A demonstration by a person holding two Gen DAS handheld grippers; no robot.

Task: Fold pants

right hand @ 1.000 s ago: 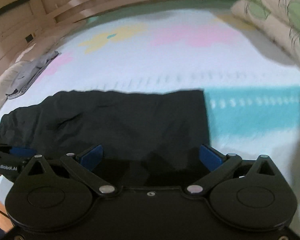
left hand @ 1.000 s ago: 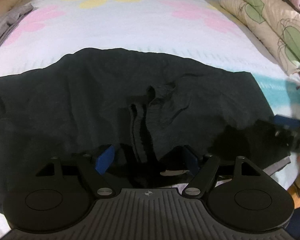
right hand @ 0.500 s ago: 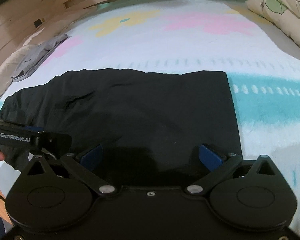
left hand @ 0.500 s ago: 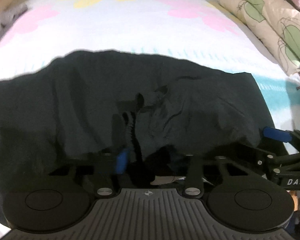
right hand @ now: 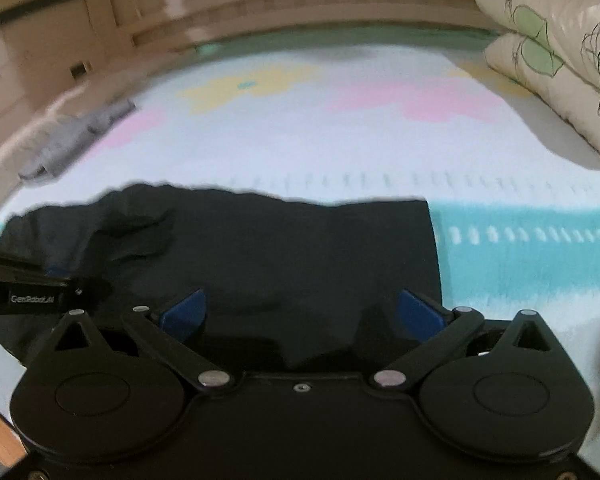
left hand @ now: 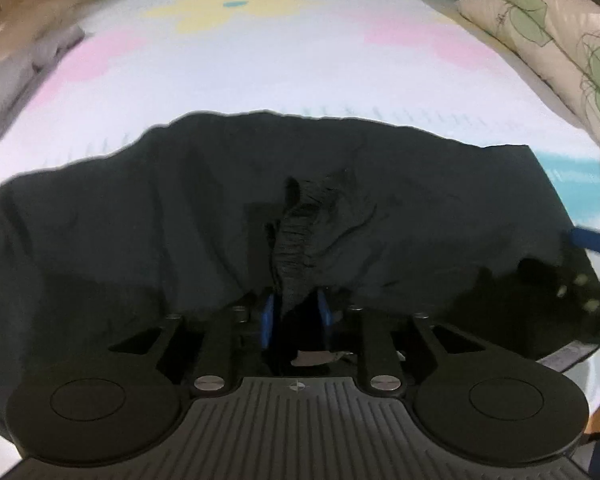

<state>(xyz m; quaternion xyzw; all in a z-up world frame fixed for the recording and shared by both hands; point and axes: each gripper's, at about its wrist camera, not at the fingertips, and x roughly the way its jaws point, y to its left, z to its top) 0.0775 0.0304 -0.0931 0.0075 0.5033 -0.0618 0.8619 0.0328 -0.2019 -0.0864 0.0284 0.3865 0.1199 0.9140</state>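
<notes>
Left wrist view: the left gripper (left hand: 294, 314) has just been closing and now pinches a gathered ridge of the pants (left hand: 140, 248) between its blue pads, at the near edge. From there the black cloth runs sideways across the bed (left hand: 300, 92), long axis left to right. The right gripper (right hand: 300, 312) hovers open over the near edge toward the straight end, so it looks nearer that side.

The black pants (left hand: 180, 248) lay spread crosswise near the bed's front edge, rumpled; a gathered elastic waistband (left hand: 294, 256) rose in a pinched ridge; the straight hem end (right hand: 428, 248) lay flat toward the right edge.
</notes>
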